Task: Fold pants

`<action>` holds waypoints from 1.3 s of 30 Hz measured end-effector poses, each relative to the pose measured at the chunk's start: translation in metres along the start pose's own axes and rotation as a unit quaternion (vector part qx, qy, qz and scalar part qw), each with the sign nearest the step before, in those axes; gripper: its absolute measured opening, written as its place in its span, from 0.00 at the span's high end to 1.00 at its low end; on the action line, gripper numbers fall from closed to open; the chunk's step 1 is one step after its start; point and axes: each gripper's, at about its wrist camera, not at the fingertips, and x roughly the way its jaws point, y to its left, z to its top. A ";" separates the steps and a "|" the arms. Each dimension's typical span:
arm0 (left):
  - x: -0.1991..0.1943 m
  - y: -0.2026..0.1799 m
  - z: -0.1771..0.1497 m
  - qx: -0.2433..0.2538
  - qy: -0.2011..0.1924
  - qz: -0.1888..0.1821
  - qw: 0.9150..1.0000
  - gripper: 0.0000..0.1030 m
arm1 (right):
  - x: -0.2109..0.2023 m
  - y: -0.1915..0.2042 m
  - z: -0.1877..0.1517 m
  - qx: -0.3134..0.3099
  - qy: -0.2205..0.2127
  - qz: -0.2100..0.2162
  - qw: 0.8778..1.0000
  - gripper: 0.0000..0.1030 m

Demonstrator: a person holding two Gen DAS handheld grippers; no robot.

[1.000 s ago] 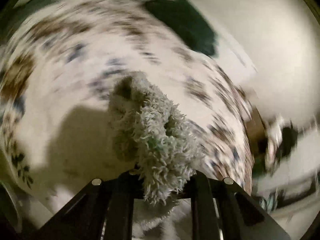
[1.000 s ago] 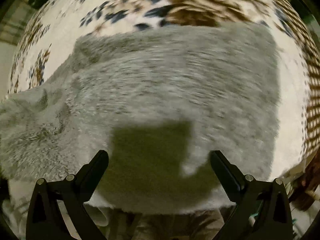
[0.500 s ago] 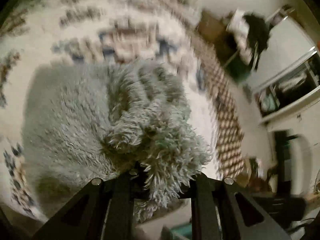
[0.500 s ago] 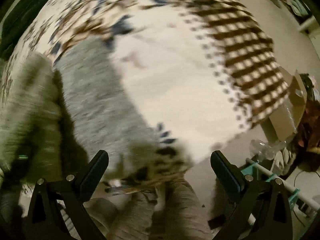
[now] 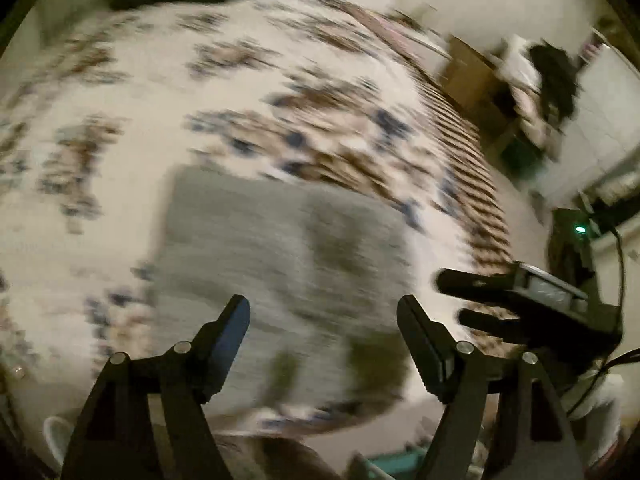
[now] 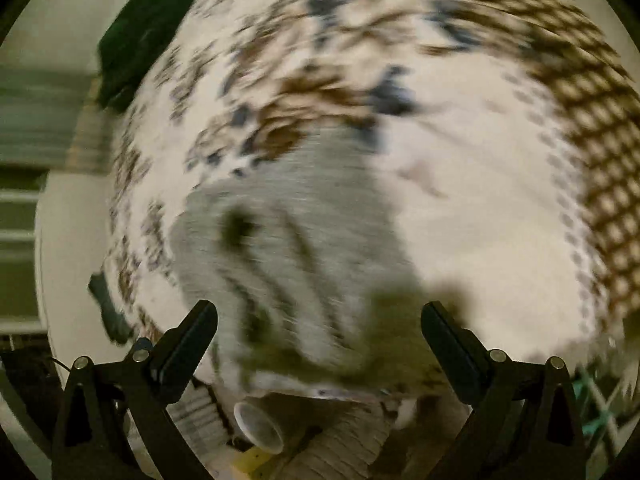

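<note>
The grey fuzzy pants (image 5: 276, 256) lie folded in a rough rectangle on the patterned bedspread (image 5: 240, 80), near its front edge. They also show in the right wrist view (image 6: 296, 240), blurred by motion. My left gripper (image 5: 324, 320) is open and empty, just above the pants' near side. My right gripper (image 6: 320, 324) is open and empty over the pants' near edge. The right gripper's fingers (image 5: 500, 284) show at the right of the left wrist view.
The white bedspread (image 6: 460, 200) has brown and blue patches and a checked border (image 6: 600, 120). A dark green cloth (image 6: 148, 28) lies at its far side. A white cup (image 6: 260, 428) sits below the bed edge. Furniture and a box (image 5: 472, 76) stand to the right.
My left gripper has let go of the fuzzy pants and opened; it now hovers back over them. The pants lie flat on the bed. Both views swung quickly.
</note>
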 end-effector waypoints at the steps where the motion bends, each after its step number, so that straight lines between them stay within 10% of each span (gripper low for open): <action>1: -0.003 0.014 0.003 -0.012 -0.007 0.022 1.000 0.28 | 0.007 0.010 0.003 -0.010 0.007 0.005 1.000 0.00; 6: 0.003 0.076 0.007 -0.074 -0.010 0.094 0.993 0.28 | 0.064 0.036 0.023 -0.016 0.060 0.020 0.998 0.02; 8: 0.003 0.090 0.005 -0.090 -0.012 0.106 0.990 0.28 | 0.074 0.044 0.021 -0.023 0.060 0.022 0.998 0.27; 9: 0.004 0.095 0.004 -0.095 -0.013 0.111 0.989 0.28 | 0.074 0.050 0.020 -0.042 0.048 -0.001 0.998 0.64; 13: 0.009 0.096 0.003 -0.107 -0.005 0.090 0.990 0.28 | 0.049 0.045 0.019 -0.036 0.004 -0.019 0.999 0.73; 26: 0.087 0.043 0.027 -0.044 0.040 0.033 0.998 0.28 | -0.030 -0.077 0.048 0.089 -0.057 -0.075 0.992 0.73; 33: 0.118 0.039 0.033 -0.034 0.074 0.025 0.996 0.28 | 0.016 -0.138 0.047 0.146 0.022 -0.160 0.976 0.22; 39: 0.118 0.035 0.032 -0.029 0.080 0.024 0.996 0.28 | -0.015 -0.126 0.020 0.167 -0.025 -0.075 0.983 0.20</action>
